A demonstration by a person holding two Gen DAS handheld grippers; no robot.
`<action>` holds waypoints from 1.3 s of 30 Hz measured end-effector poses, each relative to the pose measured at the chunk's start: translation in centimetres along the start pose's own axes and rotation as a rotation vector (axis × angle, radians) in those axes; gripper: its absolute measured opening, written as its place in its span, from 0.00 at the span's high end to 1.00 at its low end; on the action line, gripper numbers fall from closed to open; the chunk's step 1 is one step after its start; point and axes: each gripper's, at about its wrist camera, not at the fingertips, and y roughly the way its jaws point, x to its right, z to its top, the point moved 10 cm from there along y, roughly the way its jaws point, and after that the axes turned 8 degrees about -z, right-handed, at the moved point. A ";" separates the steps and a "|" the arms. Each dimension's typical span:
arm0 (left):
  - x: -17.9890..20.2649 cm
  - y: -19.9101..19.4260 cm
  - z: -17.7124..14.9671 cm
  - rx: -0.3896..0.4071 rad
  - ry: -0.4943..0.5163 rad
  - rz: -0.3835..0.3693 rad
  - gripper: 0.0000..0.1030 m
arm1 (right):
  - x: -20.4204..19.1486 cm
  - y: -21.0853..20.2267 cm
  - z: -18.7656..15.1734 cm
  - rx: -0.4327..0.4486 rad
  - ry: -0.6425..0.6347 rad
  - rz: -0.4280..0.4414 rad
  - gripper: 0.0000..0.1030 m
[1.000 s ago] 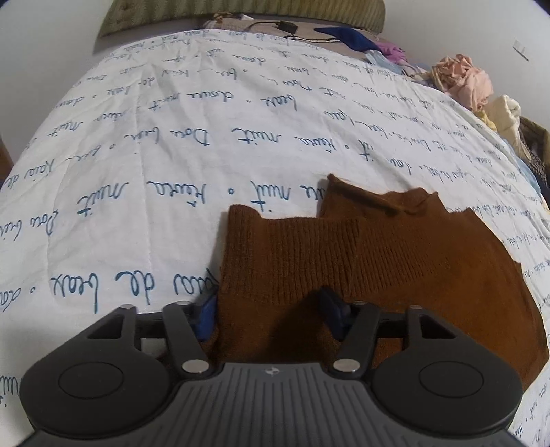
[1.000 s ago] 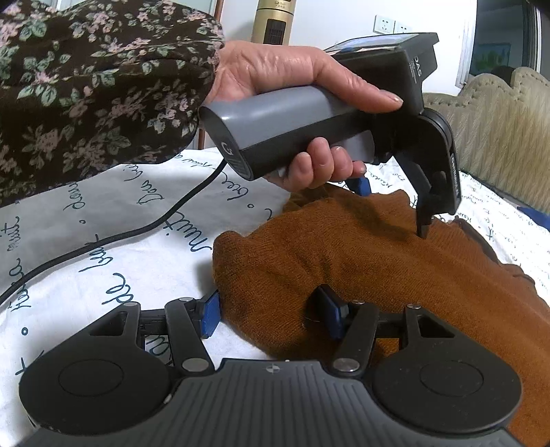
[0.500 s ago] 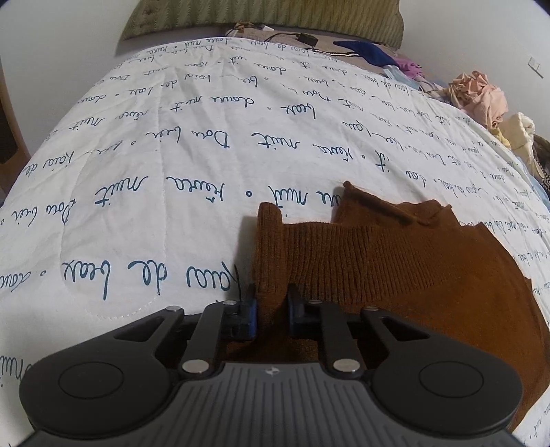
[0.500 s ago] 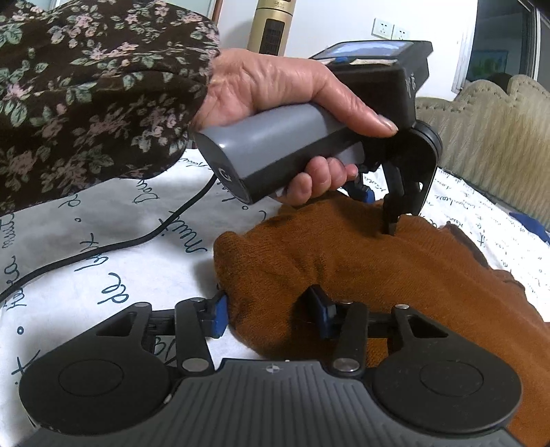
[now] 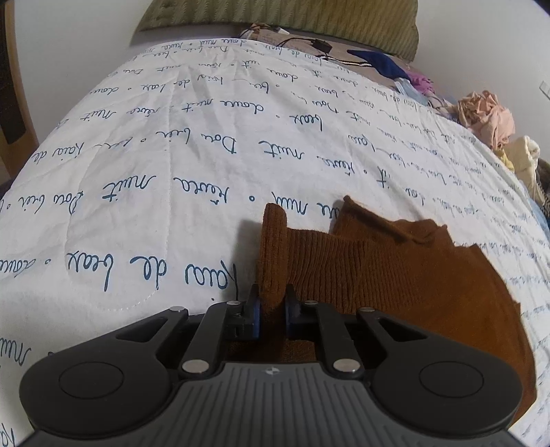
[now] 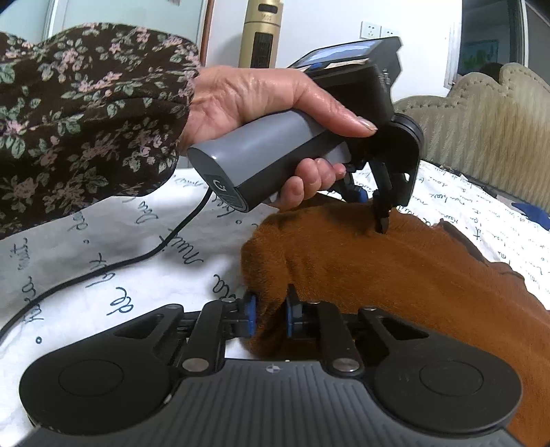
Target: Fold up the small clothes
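Observation:
A brown knitted garment [image 5: 395,275] lies on a white quilt with blue script [image 5: 172,172]. My left gripper [image 5: 272,311] is shut on the garment's ribbed left edge, which bunches up between the blue pads. In the right wrist view my right gripper [image 6: 270,314] is shut on the garment's [image 6: 395,275] near left corner. The left gripper [image 6: 373,206], held by a hand in a floral sleeve, shows there too, pinching the fabric farther back.
A heap of loose clothes [image 5: 488,117] lies at the quilt's far right edge. A green pillow [image 5: 275,17] and a black cable [image 5: 309,48] are at the far end. A black cord [image 6: 103,275] trails over the quilt left of the garment. A beige headboard [image 6: 481,130] stands at the right.
Both grippers have closed from open onto the garment's edge. The pinched fabric has risen into folds between the pads.

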 end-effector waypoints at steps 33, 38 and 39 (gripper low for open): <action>13.0 -0.7 3.2 0.039 -0.002 0.017 0.89 | 8.4 -5.1 1.1 0.139 0.199 -0.089 0.89; 18.0 0.9 3.7 0.040 0.026 0.004 0.89 | 12.4 -6.9 -0.4 0.148 0.247 -0.142 0.89; 19.1 1.4 3.7 0.038 0.034 0.000 0.89 | 13.3 -7.3 -0.7 0.150 0.258 -0.154 0.89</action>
